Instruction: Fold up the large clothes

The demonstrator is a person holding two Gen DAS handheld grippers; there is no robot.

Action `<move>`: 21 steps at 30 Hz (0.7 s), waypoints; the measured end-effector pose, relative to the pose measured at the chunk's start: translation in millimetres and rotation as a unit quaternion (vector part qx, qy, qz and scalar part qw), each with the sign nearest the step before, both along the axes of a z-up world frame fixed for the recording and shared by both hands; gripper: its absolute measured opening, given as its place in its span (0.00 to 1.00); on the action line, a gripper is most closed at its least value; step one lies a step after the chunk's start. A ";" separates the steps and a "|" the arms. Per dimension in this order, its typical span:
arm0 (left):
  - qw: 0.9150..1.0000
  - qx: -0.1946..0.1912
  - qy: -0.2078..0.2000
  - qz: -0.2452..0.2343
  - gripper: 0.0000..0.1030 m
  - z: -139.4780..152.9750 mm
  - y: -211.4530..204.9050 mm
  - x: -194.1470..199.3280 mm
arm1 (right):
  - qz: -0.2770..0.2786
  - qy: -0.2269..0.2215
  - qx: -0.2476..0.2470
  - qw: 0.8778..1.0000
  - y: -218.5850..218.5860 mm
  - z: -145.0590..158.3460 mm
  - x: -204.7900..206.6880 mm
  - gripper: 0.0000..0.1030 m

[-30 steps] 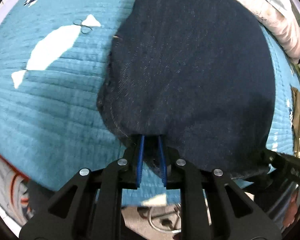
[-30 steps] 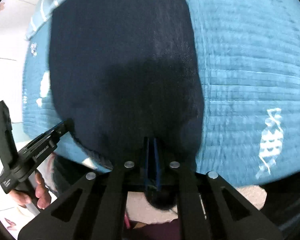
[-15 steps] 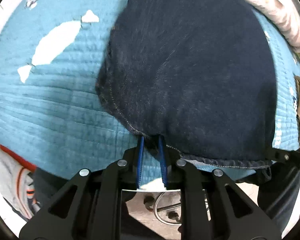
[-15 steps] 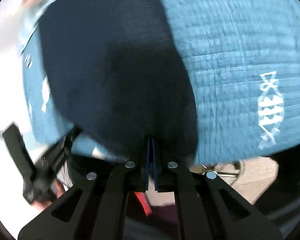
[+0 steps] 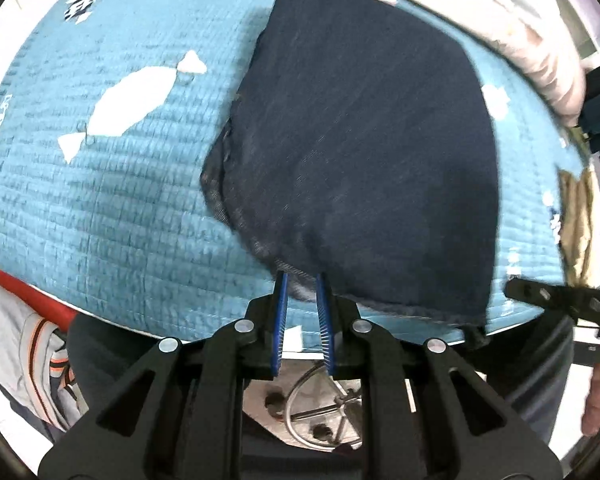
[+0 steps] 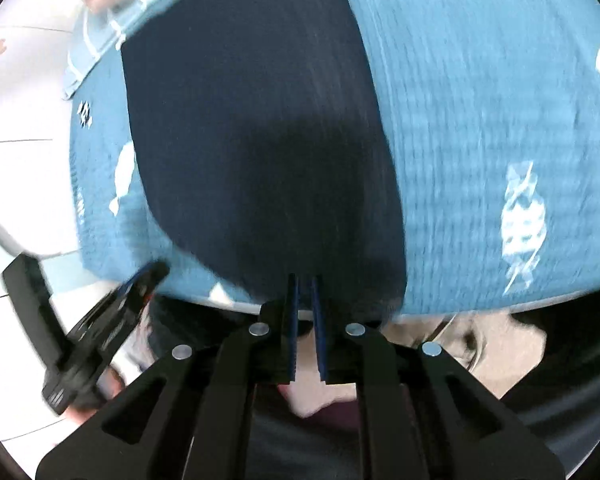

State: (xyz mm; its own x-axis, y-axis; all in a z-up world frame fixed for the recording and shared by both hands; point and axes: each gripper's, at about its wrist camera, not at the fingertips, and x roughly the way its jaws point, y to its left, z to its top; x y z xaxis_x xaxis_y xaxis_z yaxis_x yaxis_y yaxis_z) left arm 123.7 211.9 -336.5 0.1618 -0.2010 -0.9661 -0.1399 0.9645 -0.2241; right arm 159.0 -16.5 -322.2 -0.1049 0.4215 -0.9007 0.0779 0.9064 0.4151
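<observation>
Dark denim garment (image 5: 364, 168) lies folded at bed's near edge on the teal quilt (image 5: 112, 208). Left claw (image 5: 302, 280) and right claw (image 6: 305, 282) both slightly apart, hem between fingers, not clamped. Risk: hem slides off the edge and the fold opens.

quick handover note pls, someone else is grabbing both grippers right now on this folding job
Left hand-held gripper: jaws slightly apart, tips at the near left corner of the dark navy garment; grip not certain.
Right hand-held gripper: narrow gap between the jaws, tips at the garment's near right edge; grip cannot be confirmed either.
The garment lies spread flat on the blue quilted cover, its near hem at the cover's front edge. A pink bundle sits behind it.
Done: garment laid out as a compact, roughly rectangular panel.
Left: probably check both grips, then fold the near edge away and smooth it.
</observation>
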 end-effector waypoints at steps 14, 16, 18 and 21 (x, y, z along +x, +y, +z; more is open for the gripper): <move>0.998 0.000 0.030 -0.049 0.15 -32.4 -10.3 49.0 | 0.007 0.062 0.017 0.998 37.4 -57.7 30.9 0.07; 0.998 0.018 -0.008 -0.063 0.15 -9.6 -8.6 52.5 | 0.011 0.025 0.042 0.999 33.2 -33.8 38.1 0.07; 0.997 0.005 -0.040 -0.059 0.15 13.5 -1.9 64.8 | 0.011 -0.045 0.049 0.998 26.5 -2.4 50.9 0.07; 0.994 0.005 -0.092 -0.057 0.15 37.1 12.3 90.5 | 0.010 -0.159 0.030 0.987 29.6 26.4 72.6 0.07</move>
State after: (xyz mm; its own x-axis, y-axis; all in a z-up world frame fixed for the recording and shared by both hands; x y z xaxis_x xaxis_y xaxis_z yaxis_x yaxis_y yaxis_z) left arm 214.3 224.2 -299.4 0.3134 -0.2183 -0.9242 0.0130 0.9741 -0.2257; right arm 231.6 13.1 -295.9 0.1695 0.4756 -0.8632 -0.0827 0.8796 0.4684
